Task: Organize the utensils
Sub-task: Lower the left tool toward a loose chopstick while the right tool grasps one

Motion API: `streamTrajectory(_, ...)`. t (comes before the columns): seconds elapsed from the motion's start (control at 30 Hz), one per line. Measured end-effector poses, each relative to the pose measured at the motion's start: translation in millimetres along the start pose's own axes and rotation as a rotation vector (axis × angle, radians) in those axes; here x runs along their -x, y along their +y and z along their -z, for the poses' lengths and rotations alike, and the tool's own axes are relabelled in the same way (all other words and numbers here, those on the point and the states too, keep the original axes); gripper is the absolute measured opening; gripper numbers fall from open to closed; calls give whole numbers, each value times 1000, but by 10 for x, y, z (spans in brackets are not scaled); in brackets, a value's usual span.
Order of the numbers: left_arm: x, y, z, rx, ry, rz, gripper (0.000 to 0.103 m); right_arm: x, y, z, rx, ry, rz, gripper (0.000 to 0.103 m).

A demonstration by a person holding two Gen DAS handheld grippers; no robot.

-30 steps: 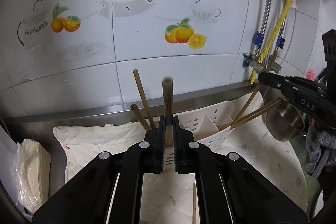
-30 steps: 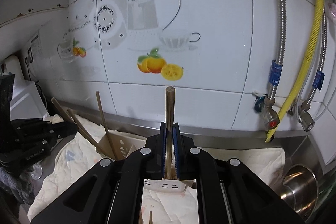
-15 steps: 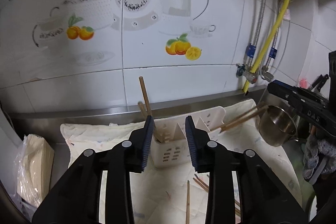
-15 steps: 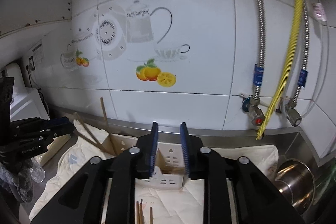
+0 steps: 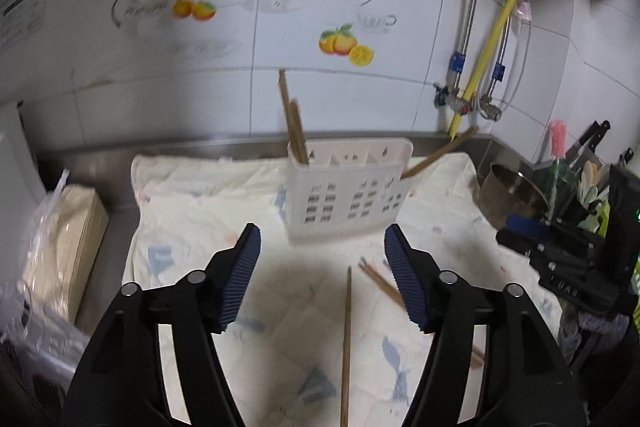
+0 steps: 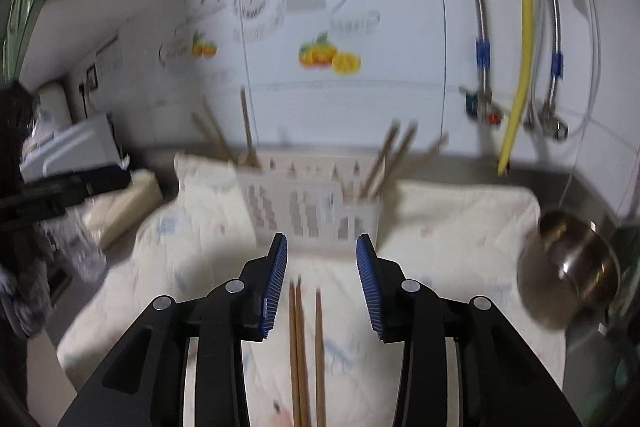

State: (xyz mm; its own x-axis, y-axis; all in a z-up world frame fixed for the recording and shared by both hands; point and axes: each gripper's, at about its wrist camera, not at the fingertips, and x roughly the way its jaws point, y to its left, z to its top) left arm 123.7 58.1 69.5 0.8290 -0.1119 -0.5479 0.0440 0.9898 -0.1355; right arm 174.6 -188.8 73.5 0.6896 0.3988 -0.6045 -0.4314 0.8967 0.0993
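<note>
Both grippers were empty, jaws opening: left gripper, right gripper. Loose chopsticks lay on the cloth at 6 o'clock from the holder; the right should straddle one stick squarely before pinching.

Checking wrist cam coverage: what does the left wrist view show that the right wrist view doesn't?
Left wrist only: the left gripper, jaws opening, nothing between them; a pink brush and knife handles far right.

Right wrist only: the right gripper, jaws opening over loose chopsticks without pressing them; a grey appliance at left.

Both: the white utensil caddy holding chopsticks, the cloth, the steel bowl, the yellow hose.
</note>
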Motion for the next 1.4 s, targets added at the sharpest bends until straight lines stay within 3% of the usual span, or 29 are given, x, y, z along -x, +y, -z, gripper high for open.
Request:
streamTrajectory(0.23,-11,131,462,57,52,-26,83,-126,-23,688,-7,135,8,35)
streamTrajectory(0.43,-47,255,732,101,94,-61,87,-242,-55,1108,-1,236,24,35)
streamTrajectory(0.53,-57,297,831,114,112,-65,88,-282,-76,1219,-12,263,17,30)
streamTrajectory(0.7,-60,333,933,128,132,-74,88,-361,-45,1302,-10,290,7,16)
streamTrajectory(1.4,-188,309,1252,118,221,-73,88,-498,8,1331,48,310,40,7)
